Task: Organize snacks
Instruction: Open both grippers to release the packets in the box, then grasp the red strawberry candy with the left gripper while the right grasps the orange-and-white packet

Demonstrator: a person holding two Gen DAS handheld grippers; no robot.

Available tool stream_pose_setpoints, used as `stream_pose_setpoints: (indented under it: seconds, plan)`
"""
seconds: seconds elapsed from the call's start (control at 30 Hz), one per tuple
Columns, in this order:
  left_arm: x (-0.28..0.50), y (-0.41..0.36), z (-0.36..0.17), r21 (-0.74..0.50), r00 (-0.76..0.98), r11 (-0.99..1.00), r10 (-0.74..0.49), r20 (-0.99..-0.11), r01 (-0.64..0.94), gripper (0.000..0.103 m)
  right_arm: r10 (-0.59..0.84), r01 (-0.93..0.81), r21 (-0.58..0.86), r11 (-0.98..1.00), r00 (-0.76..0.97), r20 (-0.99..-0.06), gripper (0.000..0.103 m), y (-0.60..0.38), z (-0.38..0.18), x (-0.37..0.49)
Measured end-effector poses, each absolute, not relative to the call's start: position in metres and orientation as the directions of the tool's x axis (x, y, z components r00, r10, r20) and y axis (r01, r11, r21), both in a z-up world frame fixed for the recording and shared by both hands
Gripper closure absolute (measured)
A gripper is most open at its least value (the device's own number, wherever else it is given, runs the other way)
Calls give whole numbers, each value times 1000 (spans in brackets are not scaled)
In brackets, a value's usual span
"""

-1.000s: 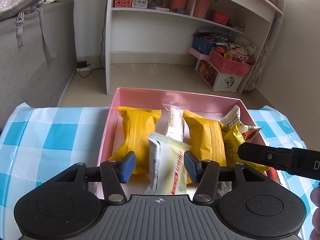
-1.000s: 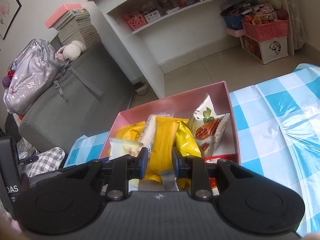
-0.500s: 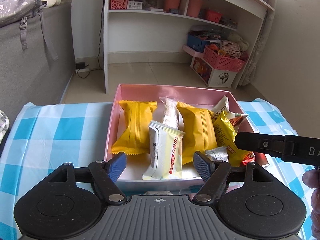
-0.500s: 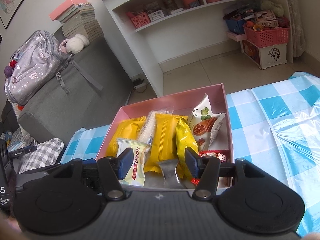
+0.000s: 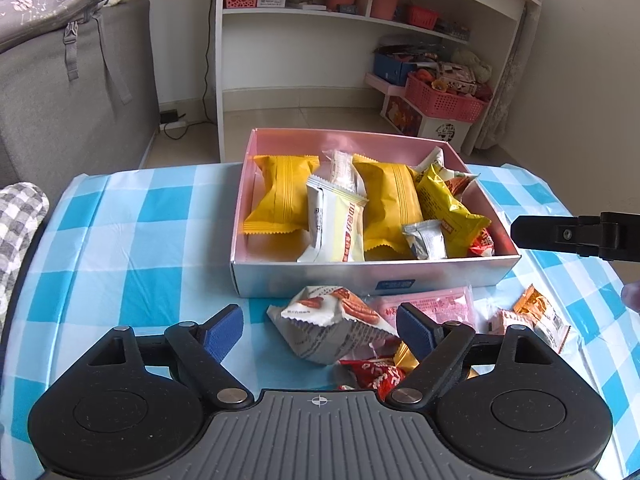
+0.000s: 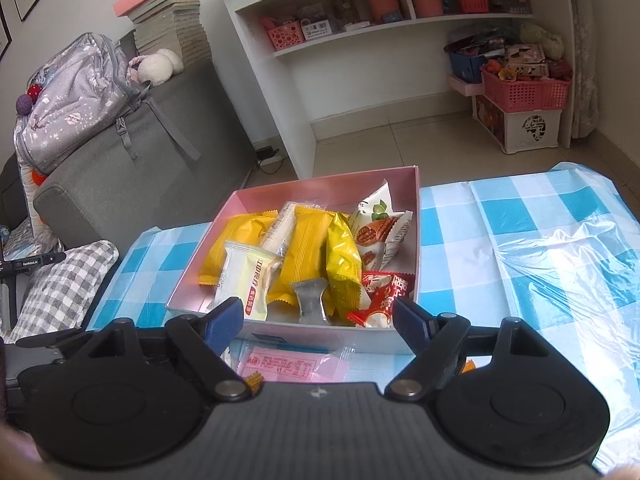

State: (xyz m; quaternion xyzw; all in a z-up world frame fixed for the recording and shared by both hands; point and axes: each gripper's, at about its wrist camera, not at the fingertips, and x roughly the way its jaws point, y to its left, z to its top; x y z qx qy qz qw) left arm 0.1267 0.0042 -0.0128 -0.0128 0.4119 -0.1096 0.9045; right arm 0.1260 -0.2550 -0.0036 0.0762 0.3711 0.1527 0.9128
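Note:
A pink box point(image 5: 360, 276) point(image 6: 192, 276) on the blue checked tablecloth holds several snack packets: two orange-yellow ones point(image 5: 280, 196), a pale yellow-white one point(image 5: 340, 224) point(image 6: 248, 280), a small silver one point(image 5: 424, 240) point(image 6: 312, 300) and a yellow bag point(image 5: 444, 204). My left gripper point(image 5: 320, 330) hangs in front of the box, jaws opening, nothing pressed between the pads. A white nut packet point(image 5: 328, 320) lies on the cloth below it. My right gripper point(image 6: 318, 318) hovers at the box's near wall, jaws opening and empty; a pink packet point(image 6: 288, 364) lies under it.
Loose packets lie on the cloth before the box: a red one point(image 5: 376, 372), a pink one point(image 5: 432, 304) and an orange one point(image 5: 540, 312). The right gripper's finger point(image 5: 576, 236) juts in at the left view's right edge. A grey sofa point(image 6: 132, 184) and white shelves point(image 5: 360, 40) stand behind the table.
Both grippers opened and pulled back from the box. The left let go of the pale yellow-white packet, the right let go of the silver one; both packets now lie in the box.

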Motion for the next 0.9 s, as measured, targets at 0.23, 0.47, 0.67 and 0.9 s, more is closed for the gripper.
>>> stream_pose_setpoints:
  seconds: [0.23,0.47,0.67,0.9]
  plan:
    - [102,0,-15,-90,638,973,-209,-741,215,9,295,-230,186,955,684,-667,9,-261,-6,113]
    - [81,-4,-35,-48,627,964,-208,-750,263,7,223,-273,46,961,668,-710,7,-264,-30,102]
    - [70,-9,-51,-4,643,954,-206,-738,301,7,202,-289,-3,957,676,-709,7,-277,-38,93]
    - [66,-19,-66,26,666,943,-215,-715,333,7,203,-357,-66,932,662,-721,7,-278,-51,85]
